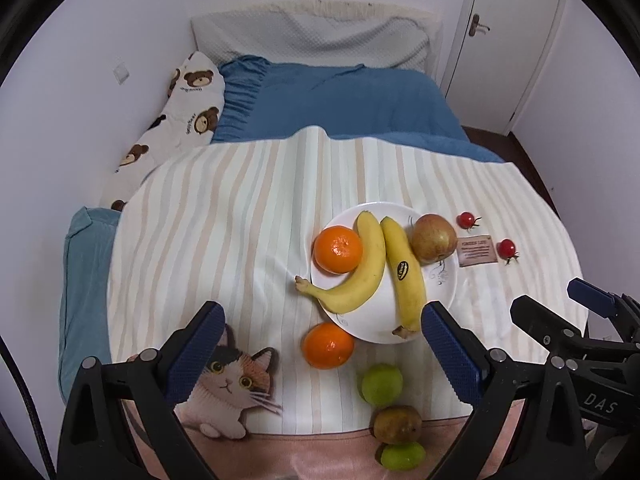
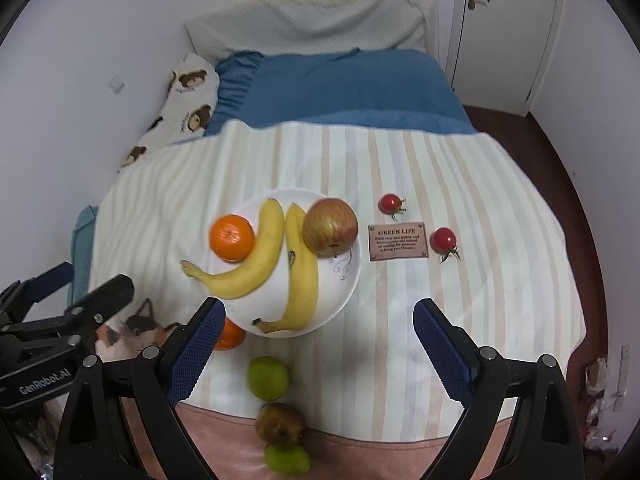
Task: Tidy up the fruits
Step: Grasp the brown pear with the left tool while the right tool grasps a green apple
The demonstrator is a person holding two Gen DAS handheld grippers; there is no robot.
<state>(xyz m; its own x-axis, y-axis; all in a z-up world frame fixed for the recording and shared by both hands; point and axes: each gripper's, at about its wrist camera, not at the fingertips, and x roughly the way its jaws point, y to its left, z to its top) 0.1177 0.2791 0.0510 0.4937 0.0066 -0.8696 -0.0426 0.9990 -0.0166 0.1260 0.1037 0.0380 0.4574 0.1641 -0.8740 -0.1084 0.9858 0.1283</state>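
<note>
A white plate (image 1: 444, 280) (image 2: 352, 276) on the striped cloth holds an orange (image 1: 338, 249) (image 2: 232, 237), two bananas (image 1: 362, 276) (image 2: 256, 256) and a red-yellow apple (image 1: 435, 238) (image 2: 330, 226). A second orange (image 1: 328, 345) (image 2: 230, 336) lies just in front of the plate. Nearer me sit a green fruit (image 1: 382, 384) (image 2: 267, 377), a brown pear-like fruit (image 1: 397, 424) (image 2: 280, 424) and another green fruit (image 1: 402, 455) (image 2: 286, 460). Two cherry tomatoes (image 1: 466, 220) (image 2: 445, 239) lie right of the plate. My left gripper (image 1: 322, 356) hovers open above the loose orange. My right gripper (image 2: 318, 344) hangs open and empty over the plate's near edge.
A small leather label (image 1: 477, 251) (image 2: 398, 240) lies between the tomatoes. A cat print (image 1: 236, 384) marks the cloth's near left corner. Behind are a blue blanket (image 1: 340, 100), a bear-print pillow (image 1: 180, 112) and a white door (image 1: 508, 40). The cloth's right edge drops to the floor.
</note>
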